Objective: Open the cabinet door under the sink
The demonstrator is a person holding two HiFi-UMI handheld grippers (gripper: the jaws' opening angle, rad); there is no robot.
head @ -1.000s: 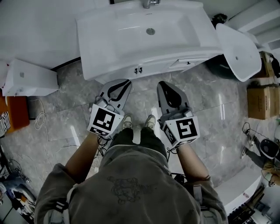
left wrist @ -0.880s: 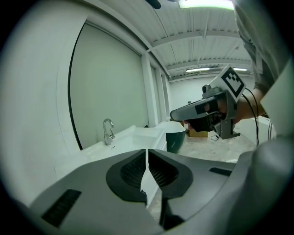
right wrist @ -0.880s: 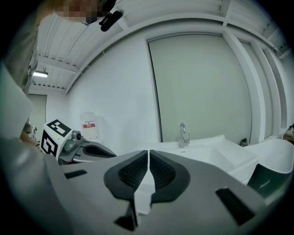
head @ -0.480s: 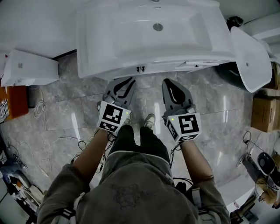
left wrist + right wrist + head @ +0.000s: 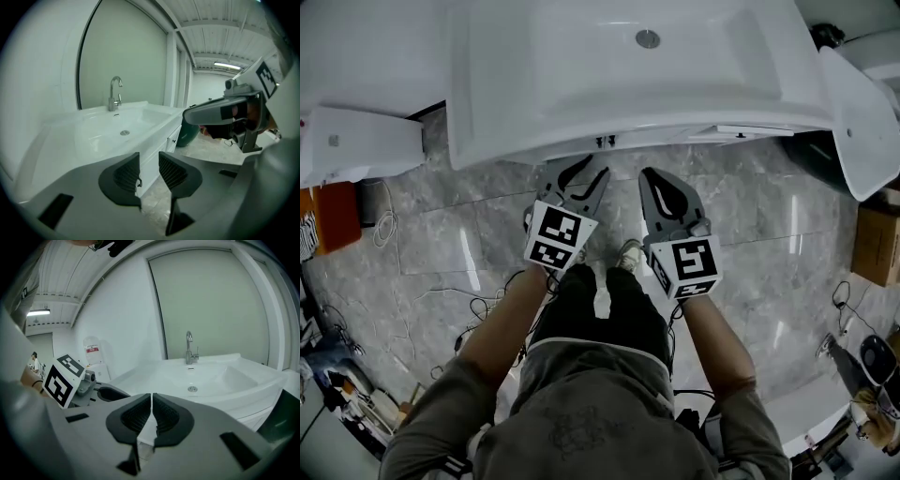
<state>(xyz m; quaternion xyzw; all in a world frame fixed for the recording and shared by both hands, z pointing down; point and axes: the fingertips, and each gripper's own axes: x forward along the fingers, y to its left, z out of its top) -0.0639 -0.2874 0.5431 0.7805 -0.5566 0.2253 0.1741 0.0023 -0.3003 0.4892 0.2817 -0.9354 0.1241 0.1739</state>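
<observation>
Looking down, the white sink basin (image 5: 581, 66) has only its drain (image 5: 648, 38) showing in the bowl, with the faucet (image 5: 115, 93) at the back. The cabinet door (image 5: 159, 143) sits under the basin's front edge and looks closed, its little dark handles (image 5: 602, 142) just poking out. My left gripper (image 5: 586, 173) hangs right in front of them with the claw spread and nothing in it. My right gripper (image 5: 654, 180) is just beside it, claw pressed together on nothing, over the marble floor (image 5: 441, 253).
</observation>
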